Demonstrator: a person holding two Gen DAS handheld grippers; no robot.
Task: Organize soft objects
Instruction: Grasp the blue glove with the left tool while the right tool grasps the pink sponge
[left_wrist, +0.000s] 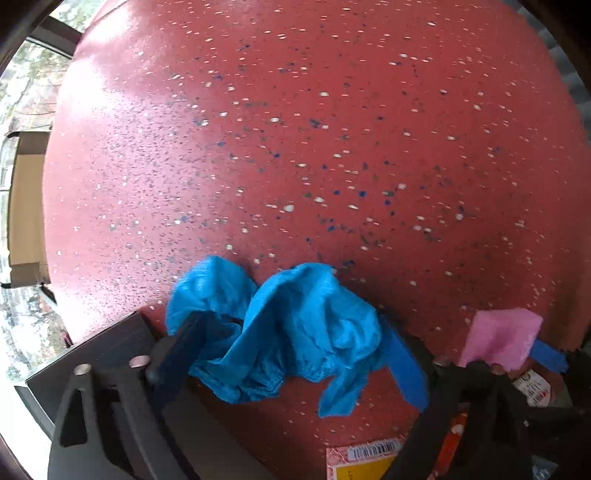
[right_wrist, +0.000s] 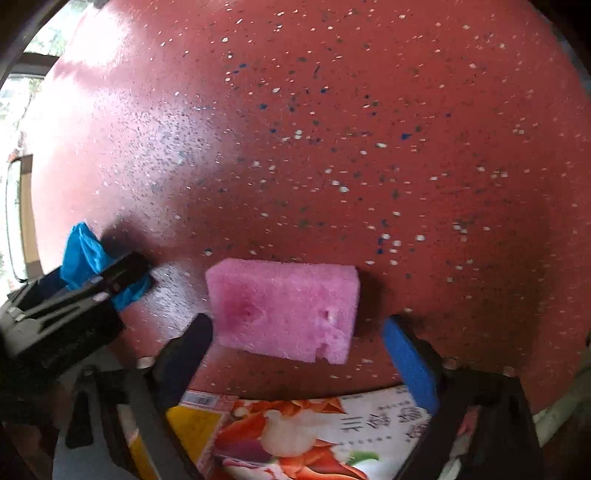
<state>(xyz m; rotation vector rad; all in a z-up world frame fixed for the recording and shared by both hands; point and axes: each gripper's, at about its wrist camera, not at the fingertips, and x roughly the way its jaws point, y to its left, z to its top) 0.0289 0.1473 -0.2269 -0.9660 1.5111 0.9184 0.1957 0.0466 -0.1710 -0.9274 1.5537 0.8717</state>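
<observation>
A crumpled blue cloth (left_wrist: 291, 328) hangs between the fingers of my left gripper (left_wrist: 295, 354) above the red speckled floor; whether the pads press it I cannot tell. It also shows in the right wrist view (right_wrist: 83, 254) at the left, in the black left gripper (right_wrist: 74, 295). A pink sponge block (right_wrist: 284, 310) sits between the wide-apart fingers of my right gripper (right_wrist: 299, 347); the left finger touches its corner, the blue pad (right_wrist: 410, 365) stands clear. The sponge also shows in the left wrist view (left_wrist: 498, 338).
The red speckled floor (left_wrist: 295, 147) fills both views. A printed package with a barcode (right_wrist: 295, 435) lies below the right gripper, its corner in the left wrist view (left_wrist: 362, 458). A cardboard box (left_wrist: 26, 206) and windows are at the far left.
</observation>
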